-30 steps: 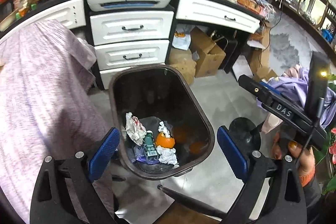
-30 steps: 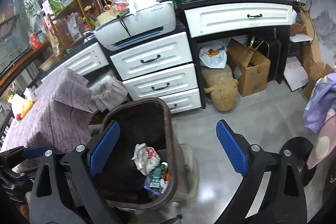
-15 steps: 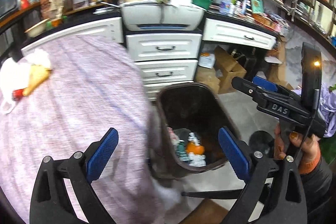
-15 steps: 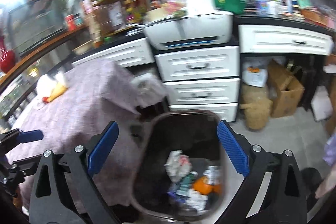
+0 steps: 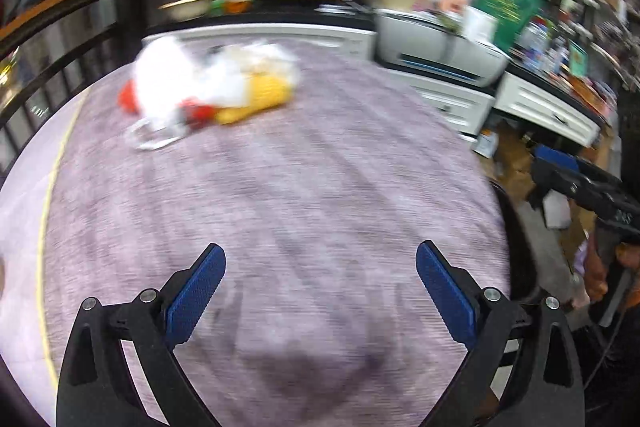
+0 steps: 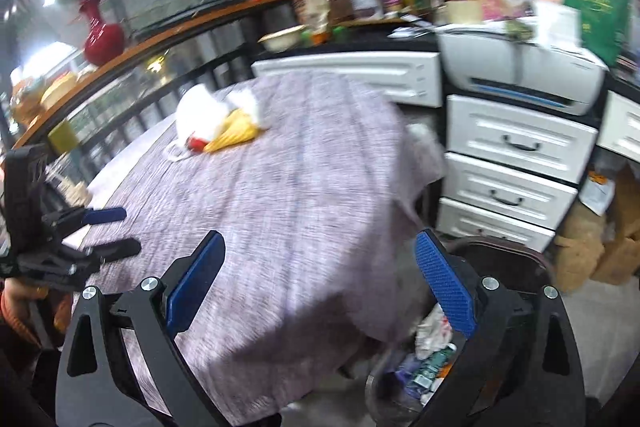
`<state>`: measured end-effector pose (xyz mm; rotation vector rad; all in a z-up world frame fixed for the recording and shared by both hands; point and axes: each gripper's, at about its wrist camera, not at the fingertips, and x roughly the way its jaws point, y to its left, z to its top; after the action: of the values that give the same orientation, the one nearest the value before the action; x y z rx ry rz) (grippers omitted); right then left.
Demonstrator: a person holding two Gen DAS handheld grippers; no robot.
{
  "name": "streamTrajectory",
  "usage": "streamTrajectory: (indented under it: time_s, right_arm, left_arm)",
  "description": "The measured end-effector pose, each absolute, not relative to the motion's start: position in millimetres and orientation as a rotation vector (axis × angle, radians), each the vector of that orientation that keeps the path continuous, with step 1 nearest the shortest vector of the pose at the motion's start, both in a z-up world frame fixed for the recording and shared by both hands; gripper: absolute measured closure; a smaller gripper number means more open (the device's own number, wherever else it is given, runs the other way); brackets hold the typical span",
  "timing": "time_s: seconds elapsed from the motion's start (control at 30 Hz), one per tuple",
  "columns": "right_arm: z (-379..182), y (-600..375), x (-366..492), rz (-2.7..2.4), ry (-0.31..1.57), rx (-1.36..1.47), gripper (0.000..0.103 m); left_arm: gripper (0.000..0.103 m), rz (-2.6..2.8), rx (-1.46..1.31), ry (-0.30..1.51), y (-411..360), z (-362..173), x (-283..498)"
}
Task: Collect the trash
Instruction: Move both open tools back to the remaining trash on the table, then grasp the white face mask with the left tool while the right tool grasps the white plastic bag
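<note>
A heap of trash (image 5: pixel 208 91) lies at the far side of the table: a white plastic bag with a yellow wrapper and red bits; the right wrist view shows the same trash heap (image 6: pixel 218 123). My left gripper (image 5: pixel 320 279) is open above the purple tablecloth (image 5: pixel 304 195), well short of the heap. My right gripper (image 6: pixel 320 275) is open over the table's near edge, with the dark trash bin (image 6: pixel 520 259) under its right finger. The bin holds crumpled wrappers (image 6: pixel 430 331) and a green bottle. Both views are blurred by motion.
White drawers (image 6: pixel 516 163) with a printer (image 6: pixel 520 67) on top stand behind the bin. A black railing and wooden shelf with a red vase (image 6: pixel 102 35) run along the left. Cardboard boxes (image 6: pixel 616 219) sit on the floor at right.
Both grippers have swung left and up, away from the bin toward the table. The trash heap has come into view ahead. Both stay open.
</note>
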<state>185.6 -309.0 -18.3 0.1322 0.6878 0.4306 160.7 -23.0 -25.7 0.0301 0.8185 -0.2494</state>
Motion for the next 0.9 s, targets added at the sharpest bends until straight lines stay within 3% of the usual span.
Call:
streamTrajectory:
  time_s: [0.43, 0.5, 0.57, 0.67, 0.9]
  right_arm:
    - [-11, -207, 261, 0.564, 0.785, 0.084, 0.009]
    - [-7, -196, 271, 0.578, 0.789, 0.087, 0.009]
    - [-5, -179, 282, 0.603, 0.794, 0.080, 0.009]
    - [-2, -151, 298, 0.637, 0.791, 0.047, 0.011]
    - [-4, -103, 345, 0.660, 0.780, 0.007, 0.028]
  left_arm:
    - [0.014, -0.105, -0.080, 0.780, 79, -15, 237]
    - [0.027, -0.091, -0.146, 0.793, 95, -16, 259]
    - [0.033, -0.061, -0.179, 0.803, 104, -19, 282]
    - [0.037, -0.020, -0.219, 0.807, 121, -25, 317]
    - [0.051, -0.078, -0.207, 0.799, 114, -30, 353]
